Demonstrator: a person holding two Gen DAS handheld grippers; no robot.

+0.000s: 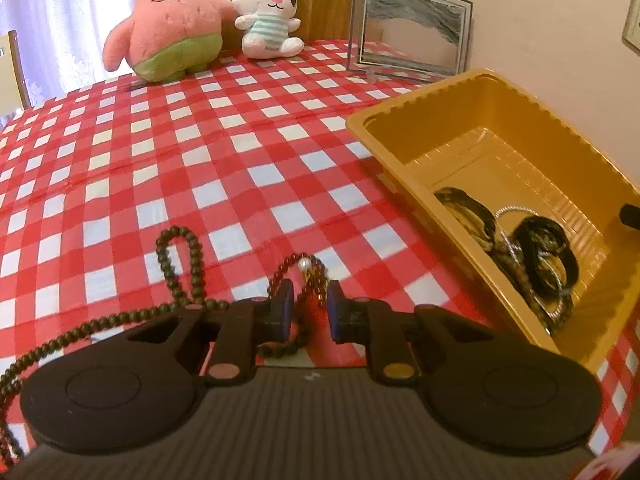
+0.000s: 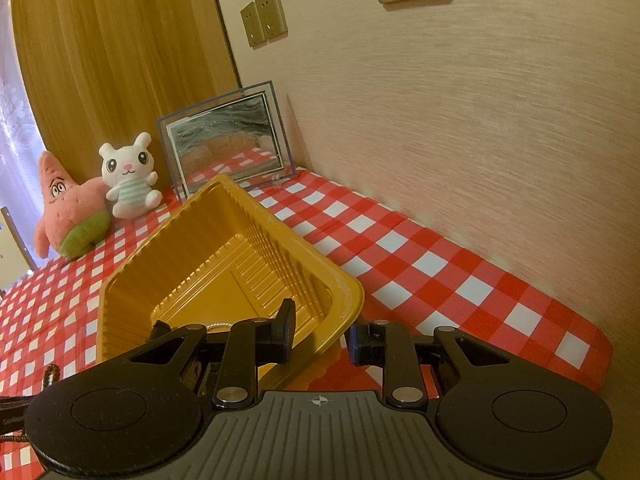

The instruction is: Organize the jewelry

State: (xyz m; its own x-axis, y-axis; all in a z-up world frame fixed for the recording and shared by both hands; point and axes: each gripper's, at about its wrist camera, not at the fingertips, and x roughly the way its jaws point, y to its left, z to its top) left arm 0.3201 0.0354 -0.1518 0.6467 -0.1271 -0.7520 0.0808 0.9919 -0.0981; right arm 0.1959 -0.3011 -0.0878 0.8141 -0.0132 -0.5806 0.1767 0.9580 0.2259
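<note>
The left gripper [image 1: 310, 310] sits low over the bench [image 1: 240, 168], which is covered in a red-and-white checked cloth; its blue-padded fingers [image 1: 285, 308] stand apart, one on each side of a dark red bead bracelet [image 1: 298, 280] carrying a single white pearl, and no contact between pads and beads can be confirmed. The bracelet lies on the cloth, partly under the gripper body. Just to its left a long strand of dark green beads [image 1: 180, 268] lies looped on the cloth and trails off toward the lower left edge. To the right stands a yellow plastic tray [image 1: 400, 152], whose near end holds a heap of dark bands and a silver chain [image 1: 516, 236]. The right gripper [image 2: 320, 338] is at the tray's [image 2: 248, 248] near corner with its fingers [image 2: 286, 320] apart, one inside the tray wall and the other outside it, straddling the rim without clamping it. At the far end of the bench a pink star plush [image 1: 168, 24] and a white rabbit plush [image 1: 268, 12] sit side by side, with a glass picture frame [image 1: 408, 28] standing near the wall.
</note>
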